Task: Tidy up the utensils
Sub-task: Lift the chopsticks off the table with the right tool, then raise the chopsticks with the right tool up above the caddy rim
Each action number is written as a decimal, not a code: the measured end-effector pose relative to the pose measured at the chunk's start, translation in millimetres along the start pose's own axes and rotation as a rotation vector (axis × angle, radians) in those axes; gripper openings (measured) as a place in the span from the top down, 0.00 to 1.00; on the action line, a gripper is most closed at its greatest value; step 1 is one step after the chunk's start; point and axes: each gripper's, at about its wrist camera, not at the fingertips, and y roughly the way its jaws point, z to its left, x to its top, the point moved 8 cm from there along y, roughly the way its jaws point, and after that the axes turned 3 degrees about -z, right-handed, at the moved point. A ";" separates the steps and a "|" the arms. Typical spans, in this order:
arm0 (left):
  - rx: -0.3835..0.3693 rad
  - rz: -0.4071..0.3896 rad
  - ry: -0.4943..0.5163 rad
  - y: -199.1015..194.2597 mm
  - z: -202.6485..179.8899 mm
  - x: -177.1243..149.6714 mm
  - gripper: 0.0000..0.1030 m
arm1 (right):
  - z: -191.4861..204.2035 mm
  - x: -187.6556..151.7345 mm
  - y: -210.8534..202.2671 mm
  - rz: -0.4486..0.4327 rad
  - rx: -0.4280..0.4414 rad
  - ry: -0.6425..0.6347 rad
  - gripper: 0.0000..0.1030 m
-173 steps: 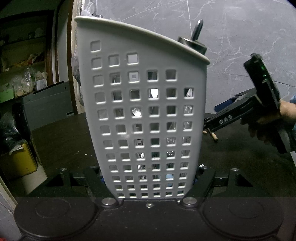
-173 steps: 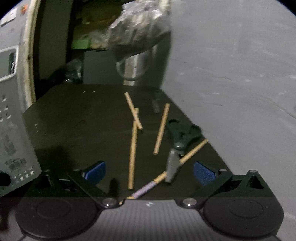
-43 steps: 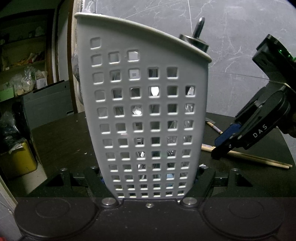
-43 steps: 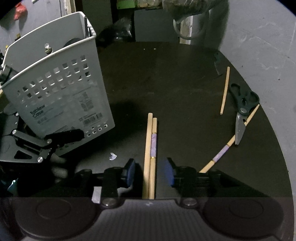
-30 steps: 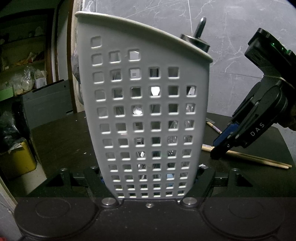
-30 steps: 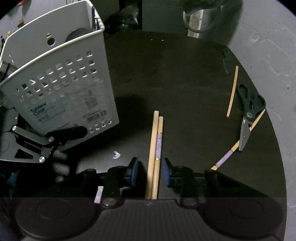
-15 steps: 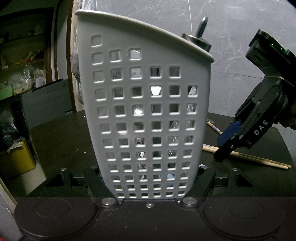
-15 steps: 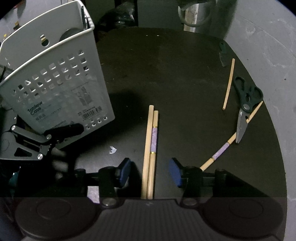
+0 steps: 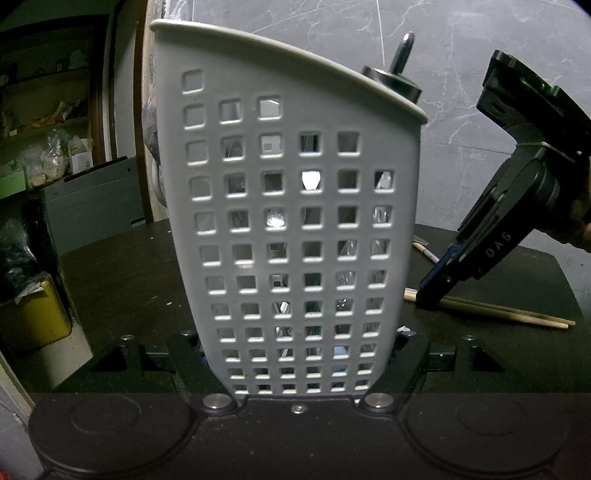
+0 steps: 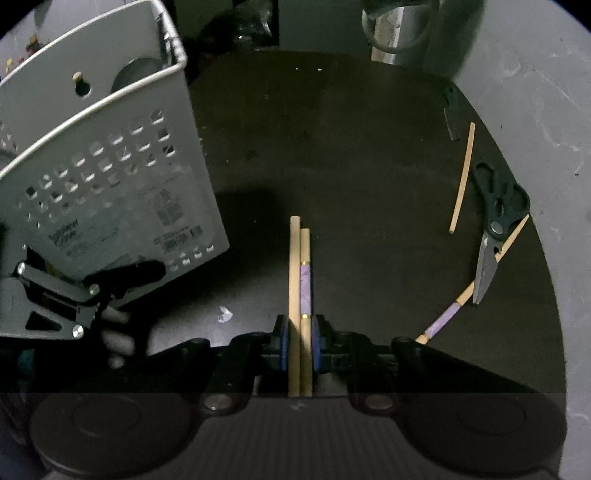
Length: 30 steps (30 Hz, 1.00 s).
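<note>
My left gripper (image 9: 303, 347) is shut on the foot of a grey perforated utensil basket (image 9: 295, 221), which it holds tilted on the black table. A dark handle (image 9: 402, 51) sticks out of the basket's top. In the right wrist view the basket (image 10: 110, 166) is at the left. My right gripper (image 10: 300, 343) points steeply down at the table. Its jaws are closing, and the blue pads (image 10: 282, 343) press on two chopsticks (image 10: 300, 280) lying side by side, one with a purple band. The left wrist view shows that gripper (image 9: 432, 291) down on the chopsticks (image 9: 498, 312).
Black-handled scissors (image 10: 495, 221) lie at the table's right edge over another purple-banded chopstick (image 10: 443, 319). A plain chopstick (image 10: 461, 177) lies beside them. A scrap of paper (image 10: 224, 315) sits near the basket. A metal pot (image 10: 395, 26) stands at the far edge.
My right gripper's jaws widened around the two chopsticks, then closed in until the pads met them. The left gripper and the basket have not moved.
</note>
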 end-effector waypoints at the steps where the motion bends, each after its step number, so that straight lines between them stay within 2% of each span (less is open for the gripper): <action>1: 0.000 0.000 -0.002 -0.1 -0.1 0.0 0.27 | -1.8 -0.2 -0.3 -0.005 0.007 0.014 0.87; 8: 0.004 0.001 0.004 -0.6 -2.0 -0.2 0.27 | -5.3 -3.3 -2.6 -0.007 0.008 0.010 0.86; 13: 0.004 0.001 0.004 -0.4 -1.6 -0.3 0.27 | -6.9 -5.1 -11.6 -0.057 0.013 0.028 0.86; 23: 0.004 0.001 0.002 -1.0 -1.5 -0.4 0.27 | -17.7 -2.5 -45.2 -0.284 0.045 0.098 0.86; 30: 0.008 0.004 0.008 -1.5 -2.4 -0.1 0.27 | -21.1 -2.7 -60.5 -0.374 0.063 0.124 0.86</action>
